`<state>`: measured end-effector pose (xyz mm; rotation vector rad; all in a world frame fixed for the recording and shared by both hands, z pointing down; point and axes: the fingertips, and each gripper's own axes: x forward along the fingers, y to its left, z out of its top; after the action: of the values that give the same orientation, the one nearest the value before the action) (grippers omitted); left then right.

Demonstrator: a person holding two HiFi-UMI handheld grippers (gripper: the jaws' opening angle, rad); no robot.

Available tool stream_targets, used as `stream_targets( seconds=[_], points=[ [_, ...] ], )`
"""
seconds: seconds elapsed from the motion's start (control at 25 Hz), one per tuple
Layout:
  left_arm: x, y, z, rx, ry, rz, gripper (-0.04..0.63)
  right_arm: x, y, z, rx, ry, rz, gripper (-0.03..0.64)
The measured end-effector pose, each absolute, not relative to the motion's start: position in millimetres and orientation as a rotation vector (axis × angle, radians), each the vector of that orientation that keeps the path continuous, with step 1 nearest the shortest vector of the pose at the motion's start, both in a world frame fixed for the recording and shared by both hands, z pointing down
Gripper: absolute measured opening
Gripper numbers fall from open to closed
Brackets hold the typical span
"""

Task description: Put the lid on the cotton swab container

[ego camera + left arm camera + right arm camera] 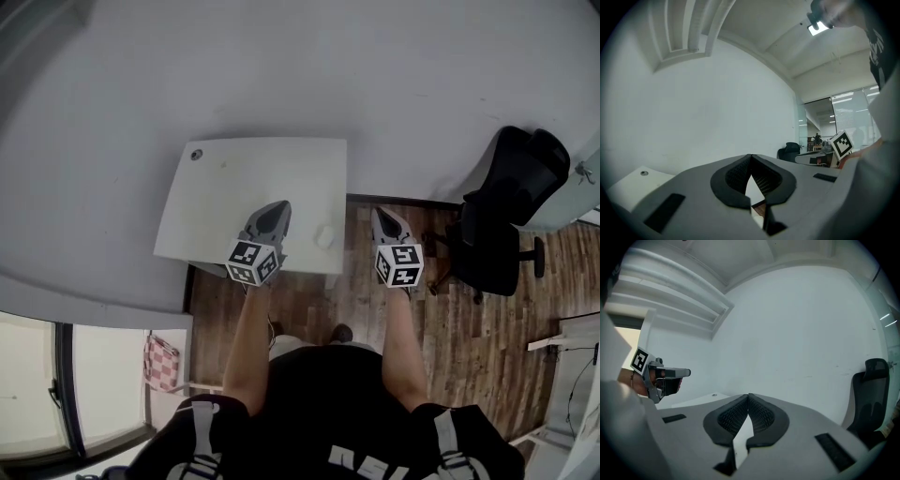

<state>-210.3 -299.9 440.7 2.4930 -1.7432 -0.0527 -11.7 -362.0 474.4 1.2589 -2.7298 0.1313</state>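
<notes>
Small white item (324, 236), probably swab container, seen at table (244, 187) edge between left gripper (279, 208) and right gripper (382, 216); both clenched, empty.

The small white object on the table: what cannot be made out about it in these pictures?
Head view: the small white object on the table is too small; container or lid, cannot tell.
Both gripper views: it does not show; left gripper and right gripper bodies fill the lower frame.
</notes>
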Motion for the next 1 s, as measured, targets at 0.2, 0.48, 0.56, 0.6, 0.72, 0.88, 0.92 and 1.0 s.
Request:
stream_targets(
  seconds=[0.2, 0.48, 0.56, 0.6, 0.72, 0.88, 0.92, 1.0],
  points=[
    [-203.8, -287.6, 443.1, 2.459, -1.793, -0.034, 0.024, -12.1, -357.2, 478.4, 1.197, -2.754, 0.137, 0.012],
    [-196.4, -274.0, 448.8, 2.431, -1.839, -0.028, 0.024, -12.9, -350.4, 483.1, 1.120, -2.774, 0.122, 0.012],
    [-193.4, -271.4, 449.8, 2.424, -1.849, -0.028, 0.023, -12.1, -348.4, 484.2, 1.100, -2.778, 0.118, 0.012],
    [-192.1, -270.2, 450.2, 2.421, -1.854, -0.029, 0.023, -12.2, -347.5, 484.5, 1.089, -2.779, 0.114, 0.012],
    [-189.2, -267.7, 450.6, 2.412, -1.866, -0.031, 0.023, -13.2, -345.8, 485.2, 1.061, -2.782, 0.102, 0.012],
    [-185.8, -265.1, 450.3, 2.402, -1.882, -0.032, 0.023, -12.5, -343.5, 486.8, 1.037, -2.789, 0.107, 0.012],
    [-185.1, -264.7, 450.1, 2.399, -1.886, -0.031, 0.023, -12.2, -343.0, 487.1, 1.032, -2.790, 0.108, 0.012],
    [-183.4, -264.2, 450.5, 2.393, -1.890, -0.027, 0.024, -11.1, -342.3, 487.9, 1.025, -2.793, 0.112, 0.012]
  ],
)
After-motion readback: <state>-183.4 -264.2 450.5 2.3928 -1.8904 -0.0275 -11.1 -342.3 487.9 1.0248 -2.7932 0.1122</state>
